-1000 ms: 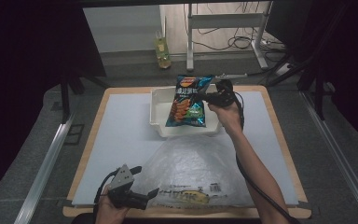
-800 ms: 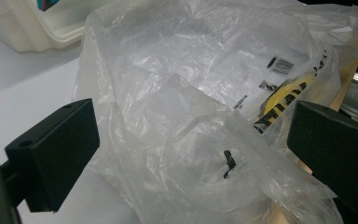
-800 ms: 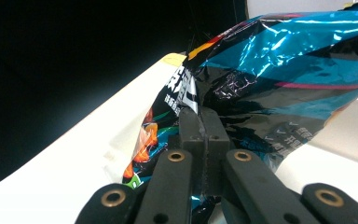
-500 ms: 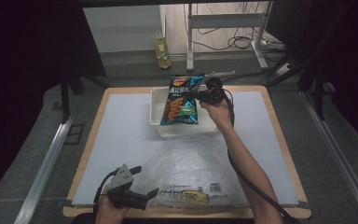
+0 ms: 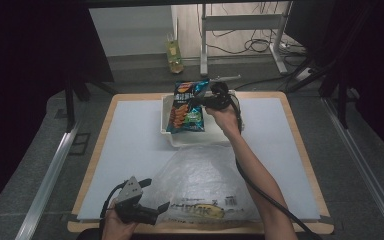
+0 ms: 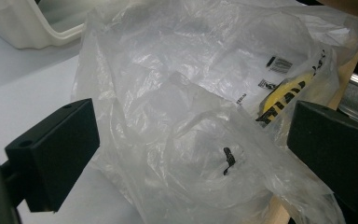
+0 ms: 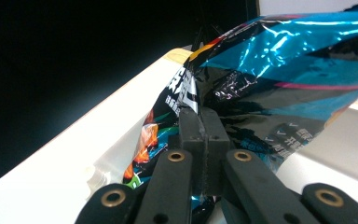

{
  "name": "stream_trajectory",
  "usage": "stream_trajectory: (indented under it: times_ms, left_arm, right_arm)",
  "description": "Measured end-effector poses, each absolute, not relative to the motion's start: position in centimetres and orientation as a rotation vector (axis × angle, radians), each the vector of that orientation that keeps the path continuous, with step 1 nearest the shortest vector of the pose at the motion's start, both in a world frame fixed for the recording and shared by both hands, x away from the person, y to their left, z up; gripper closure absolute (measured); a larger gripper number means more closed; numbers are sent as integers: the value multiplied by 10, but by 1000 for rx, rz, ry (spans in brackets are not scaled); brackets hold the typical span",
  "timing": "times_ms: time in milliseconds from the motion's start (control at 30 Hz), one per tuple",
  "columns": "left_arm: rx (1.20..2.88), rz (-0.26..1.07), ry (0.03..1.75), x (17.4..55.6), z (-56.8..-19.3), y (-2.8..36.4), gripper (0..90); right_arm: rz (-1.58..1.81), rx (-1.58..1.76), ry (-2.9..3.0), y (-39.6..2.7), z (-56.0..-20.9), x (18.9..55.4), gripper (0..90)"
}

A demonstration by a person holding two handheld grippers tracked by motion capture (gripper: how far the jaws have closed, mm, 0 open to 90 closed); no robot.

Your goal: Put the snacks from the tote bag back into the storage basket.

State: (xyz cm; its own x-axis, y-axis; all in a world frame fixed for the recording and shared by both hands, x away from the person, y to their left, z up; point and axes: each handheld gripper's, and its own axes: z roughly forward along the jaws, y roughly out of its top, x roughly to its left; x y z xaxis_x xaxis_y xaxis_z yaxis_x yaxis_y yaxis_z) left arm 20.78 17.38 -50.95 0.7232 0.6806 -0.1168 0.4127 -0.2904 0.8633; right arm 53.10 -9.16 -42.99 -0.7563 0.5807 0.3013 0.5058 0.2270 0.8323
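Observation:
A blue crisp bag [image 5: 186, 106] with orange pictures hangs tilted over the white tub [image 5: 200, 138] at the far middle of the table. My right gripper [image 5: 203, 98] is shut on the bag's upper edge; in the right gripper view its jaws [image 7: 204, 128] pinch the shiny blue foil [image 7: 279, 70] above the tub's wall [image 7: 74, 154]. A crumpled clear plastic bag [image 5: 205, 182] with yellow and black print lies at the near edge. My left gripper [image 5: 156, 195] rests at its left side, open, with loose film [image 6: 191, 140] lying between the wide-set jaws.
The table carries a pale mat [image 5: 130, 145] inside a wooden border [image 5: 300, 145]. A corner of the tub [image 6: 37, 28] shows in the left gripper view. Beyond the table's far edge stand a yellowish bottle [image 5: 174, 50], a desk frame [image 5: 240, 30] and cables on the floor.
My right hand has carried the crisp bag to the left over the tub. The left gripper and the plastic bag have stayed put.

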Motion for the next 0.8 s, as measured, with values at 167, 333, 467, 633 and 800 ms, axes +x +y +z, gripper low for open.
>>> stream_trajectory:
  times_ms: [167,333,467,633,800]
  left_arm:
    - [1926,334,841,208,-510,174,21]
    - [1929,331,841,208,-510,174,21]
    - [1929,331,842,208,-510,173,21]
    - [1929,329,842,208,-510,173,21]
    - [1931,328,843,208,-511,173,21]
  right_arm:
    - [1591,1060,2406,-86,-434,536,897]
    - [1579,1086,2403,-87,-440,540,896]
    - [1555,1108,2399,-90,-444,543,896]
    - [1529,1132,2394,-91,-449,546,896]
    - [1499,1146,2388,-90,-452,548,895]
